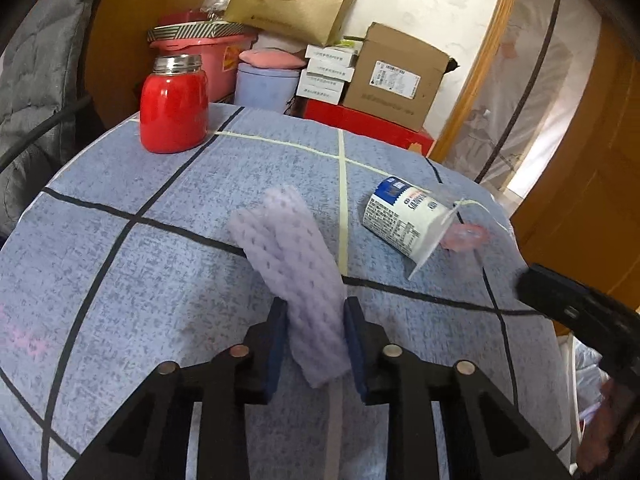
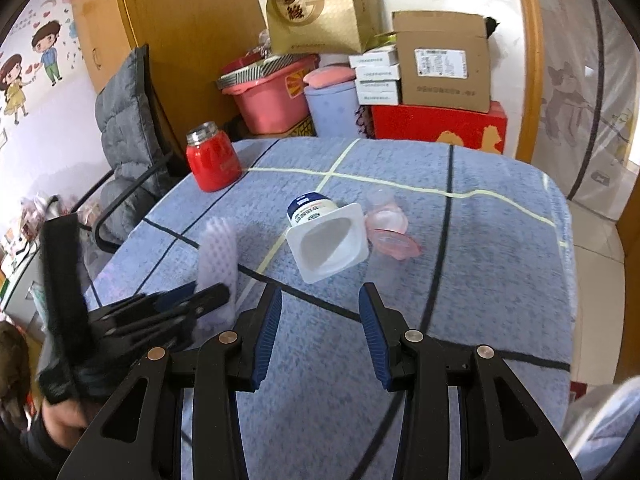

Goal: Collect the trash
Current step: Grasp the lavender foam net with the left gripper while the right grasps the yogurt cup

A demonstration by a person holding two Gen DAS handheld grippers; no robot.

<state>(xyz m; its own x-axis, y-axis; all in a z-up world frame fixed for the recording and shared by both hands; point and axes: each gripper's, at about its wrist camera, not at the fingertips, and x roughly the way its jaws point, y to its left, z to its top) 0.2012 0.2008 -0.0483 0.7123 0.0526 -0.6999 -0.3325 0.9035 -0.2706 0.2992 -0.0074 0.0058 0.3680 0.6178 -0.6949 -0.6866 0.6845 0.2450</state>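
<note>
Half the foam net (image 1: 298,264) hides between jaws.

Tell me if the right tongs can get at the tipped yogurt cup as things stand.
Probably yes. The right tongs are open and empty, and the yogurt cup lies straight ahead with bare cloth between. The left tongs, shut on the foam net, sit off to the side.

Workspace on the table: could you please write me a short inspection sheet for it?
Surface: table under a blue checked cloth.
Job's things: white foam net in the left gripper; empty yogurt cup on its side; pink plastic lid touching it.
Clutter: red jar at the far corner.
Grippers: left gripper shut on the net; right gripper open, empty.
Cables: nothing seen.
Surroundings: cardboard box, paper bag, pink tub, grey chair.
</note>
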